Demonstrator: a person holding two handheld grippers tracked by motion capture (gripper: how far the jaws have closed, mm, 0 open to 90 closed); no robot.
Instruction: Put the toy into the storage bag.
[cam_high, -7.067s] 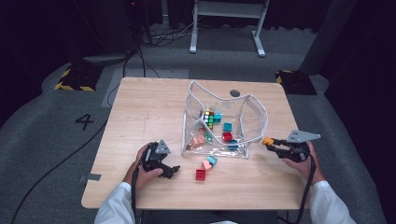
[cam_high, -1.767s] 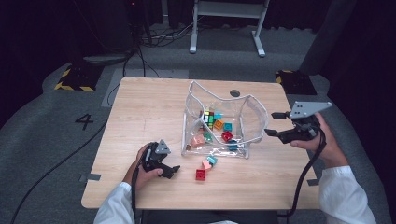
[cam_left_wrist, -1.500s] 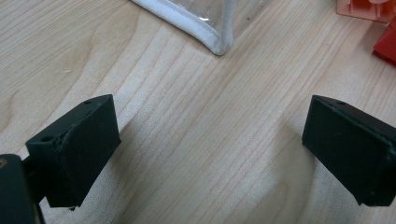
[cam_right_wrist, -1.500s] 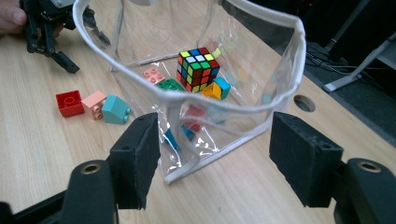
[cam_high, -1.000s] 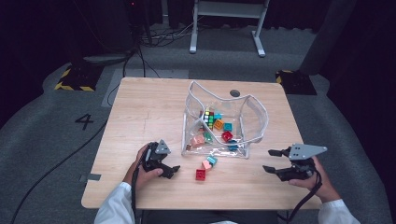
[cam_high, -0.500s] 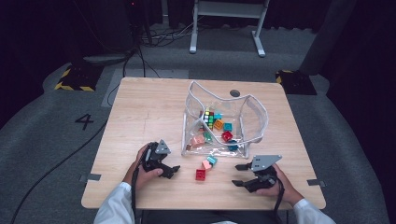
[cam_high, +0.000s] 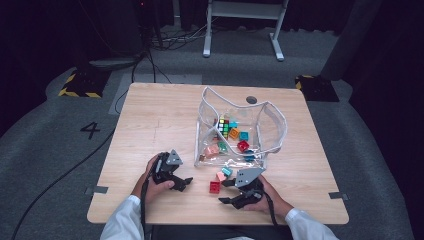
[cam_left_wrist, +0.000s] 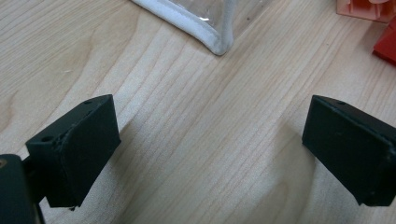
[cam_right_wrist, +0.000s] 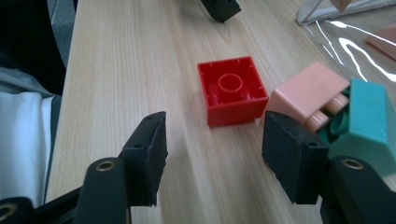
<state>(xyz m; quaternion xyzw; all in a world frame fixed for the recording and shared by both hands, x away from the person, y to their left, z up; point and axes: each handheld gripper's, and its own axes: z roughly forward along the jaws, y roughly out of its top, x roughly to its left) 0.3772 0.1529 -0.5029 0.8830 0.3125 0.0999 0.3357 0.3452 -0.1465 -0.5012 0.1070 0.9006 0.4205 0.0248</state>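
Your right gripper (cam_high: 226, 192) sits low over the table (cam_high: 150, 115), just in front of the red block (cam_right_wrist: 231, 91), and its jaws have just been closing. They stand part-open with bare wood between them; nothing is gripped yet. The narrower gap probably suits the block's width, so the pads can slide past its sides without knocking the neighbours.

The red block lies upside down, hollow side up, on the near part of the table in front of the bag (cam_high: 240, 125). Right beside it, touching or nearly so, lie a pink block (cam_right_wrist: 310, 91) and a teal block (cam_right_wrist: 369, 121), which look stuck together. That crowding matters: your outer pad is already close to the pink block, so a straight approach may push it.

The bag stands open with its mouth up, and several blocks and a puzzle cube (cam_high: 223, 127) sit inside. The three blocks outside look like the ones left to load.

Your left gripper (cam_high: 181, 181) rests on the table near the bag's corner, jaws wide apart and empty. It seems parked there, ready to steady the bag's rim.
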